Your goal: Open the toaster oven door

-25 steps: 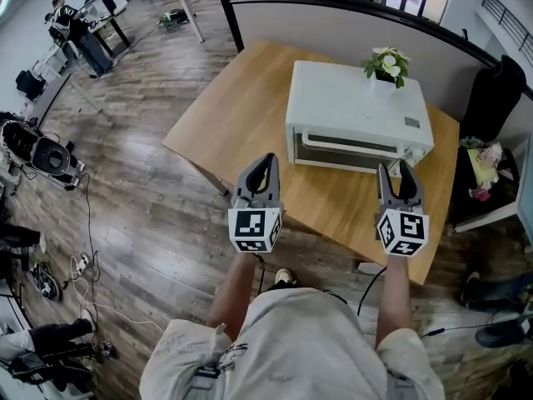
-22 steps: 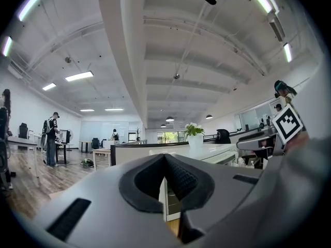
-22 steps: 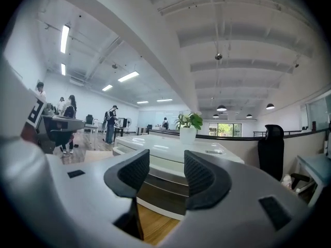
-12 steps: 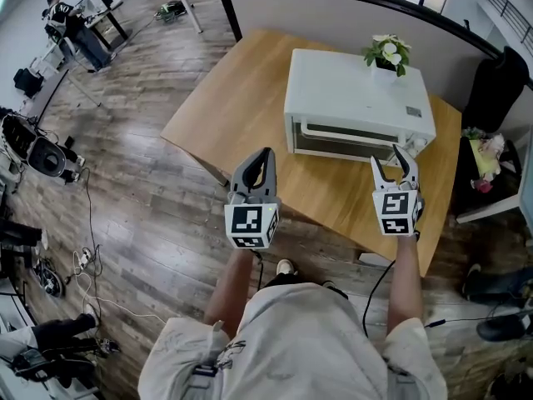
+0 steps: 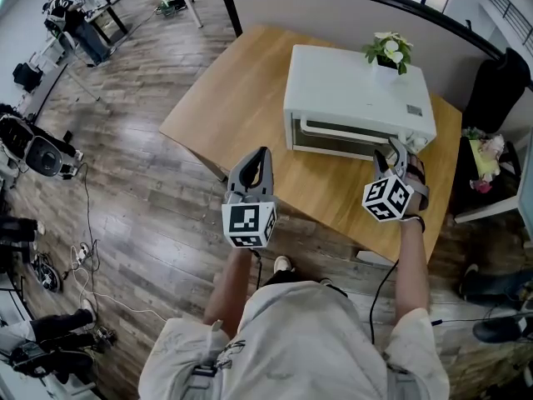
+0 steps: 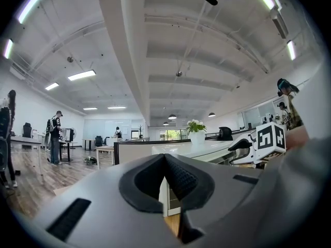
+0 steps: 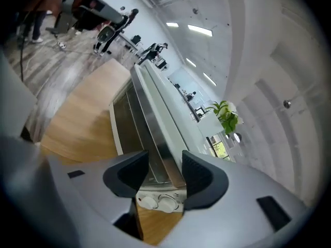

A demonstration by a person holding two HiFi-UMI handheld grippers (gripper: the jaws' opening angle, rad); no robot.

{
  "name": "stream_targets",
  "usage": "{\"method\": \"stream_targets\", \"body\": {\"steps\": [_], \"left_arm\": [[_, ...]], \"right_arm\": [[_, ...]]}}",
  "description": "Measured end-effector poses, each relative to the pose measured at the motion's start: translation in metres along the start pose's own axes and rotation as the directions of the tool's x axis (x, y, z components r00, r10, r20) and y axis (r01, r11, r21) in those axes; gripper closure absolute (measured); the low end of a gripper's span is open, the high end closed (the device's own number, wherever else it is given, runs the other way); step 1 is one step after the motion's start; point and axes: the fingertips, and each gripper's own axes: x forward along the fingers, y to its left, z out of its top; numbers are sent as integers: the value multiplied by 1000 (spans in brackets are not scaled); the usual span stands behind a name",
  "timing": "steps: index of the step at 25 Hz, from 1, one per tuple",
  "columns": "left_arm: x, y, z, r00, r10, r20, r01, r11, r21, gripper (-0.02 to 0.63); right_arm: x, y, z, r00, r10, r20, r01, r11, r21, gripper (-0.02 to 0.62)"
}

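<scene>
open-plan office with wood-plank floor point(image 5: 125, 165); a wooden table point(image 5: 241, 90) stands against a low partition point(image 5: 333, 23). the toaster oven point(image 5: 358, 86) sits toward the far right of the table, front facing the person, with a potted plant point(image 5: 390, 52) on its top at the back. status: the task is judged barely begun. the door point(image 5: 346, 142) is still fully shut, its handle point(image 5: 350, 129) running along the upper front, untouched. the right gripper point(image 5: 391, 157) is rolled onto its side just in front of the oven's right end. in the right gripper view its jaws stand well apart with nothing clamped; the handle bar and the knobs point(image 7: 158, 203) show through the gap, but the pads do not touch either. the left gripper point(image 5: 260, 155) is held back near the near table edge, well apart from the oven, jaws closed together and empty. remaining: bring the right jaws onto the handle, close, and swing the door down. clearance: bare tabletop lies in front of the door, judged enough for it to drop flat. the right table edge is close beside the right gripper, with a dark chair point(image 5: 495, 94) beyond it, so room for sideways motion there is limited. the plant is set back from the front edge and judged clear of the door's swing.
</scene>
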Motion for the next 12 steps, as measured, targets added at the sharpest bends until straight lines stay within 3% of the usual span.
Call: {"method": "stream_targets", "body": {"steps": [4,6,12], "left_arm": [[1,-4,-2,1000,0,-3,-1,1000,-10,592],[3,-7,-1,1000,1,1,-1,1000,-18,592],[7,-11,-5,1000,2,0,-2,1000,-28,592]], "right_arm": [[6,-6,-4,995,-88,-53,77,982,-172,453],[7,-8,-5,991,-116,-72,97,969,-228,463],[8,-6,-4,994,-69,-85,43,959,-279,472]]}}
